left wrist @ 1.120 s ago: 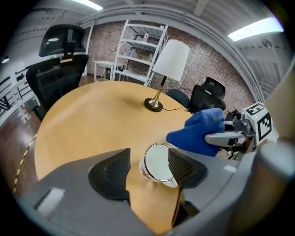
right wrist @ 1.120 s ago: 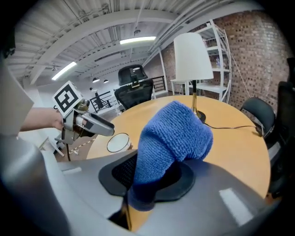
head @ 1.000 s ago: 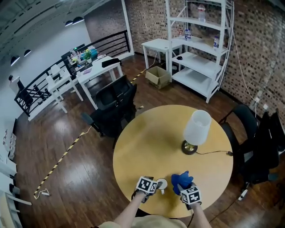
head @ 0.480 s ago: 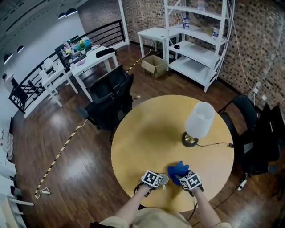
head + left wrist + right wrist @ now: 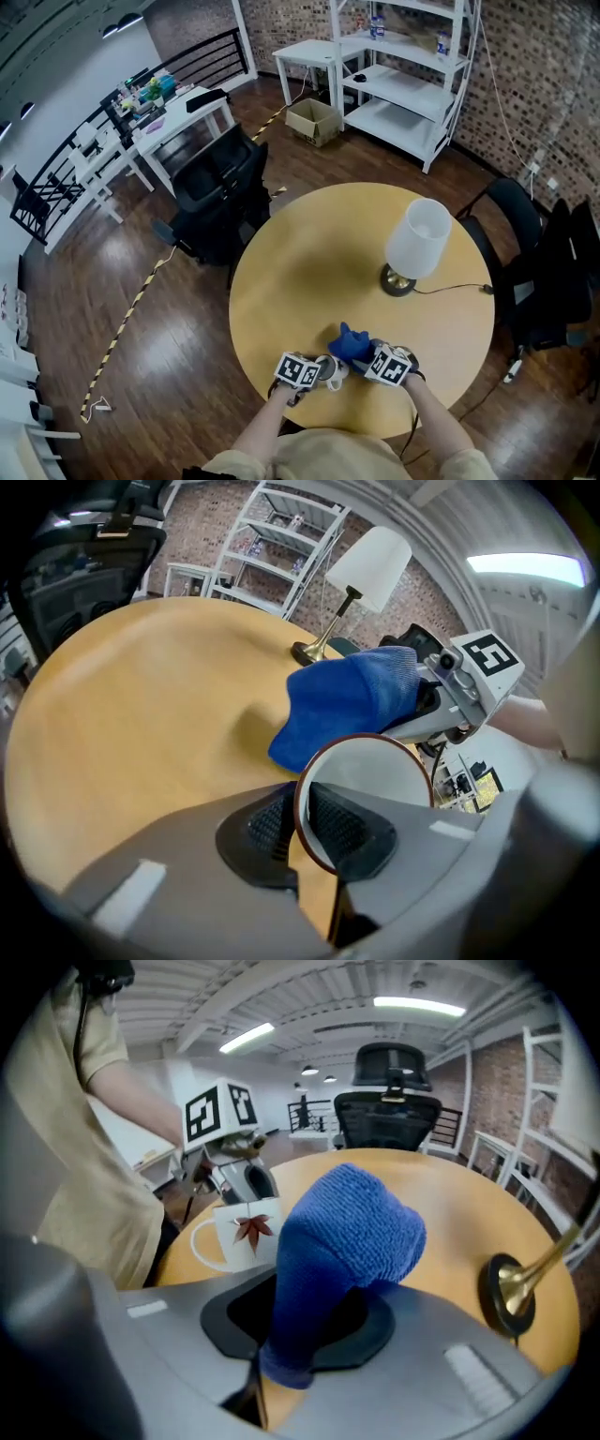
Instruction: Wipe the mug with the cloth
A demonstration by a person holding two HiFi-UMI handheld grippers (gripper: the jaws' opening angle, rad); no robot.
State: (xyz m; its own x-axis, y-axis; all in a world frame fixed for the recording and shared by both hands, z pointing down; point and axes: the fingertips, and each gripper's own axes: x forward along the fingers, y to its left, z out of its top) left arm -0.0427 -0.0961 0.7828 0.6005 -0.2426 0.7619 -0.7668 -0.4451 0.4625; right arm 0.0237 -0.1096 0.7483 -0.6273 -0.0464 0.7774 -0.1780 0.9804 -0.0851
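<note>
**Left gripper** (image 5: 298,825): pitched forward and down, its forearm (image 5: 258,436) entering from the lower edge of the head view. Jaws have just been closing and now pinch the wall of the white mug (image 5: 375,771), one pad inside the rim and one outside.

**Right gripper** (image 5: 302,1335): pitched down likewise and turned inward toward the left one. Jaws clamped on the blue cloth (image 5: 347,1232), which bulges ahead of them, just beside the mug.

**Location:** both at the near edge of the round table (image 5: 309,272).
</note>
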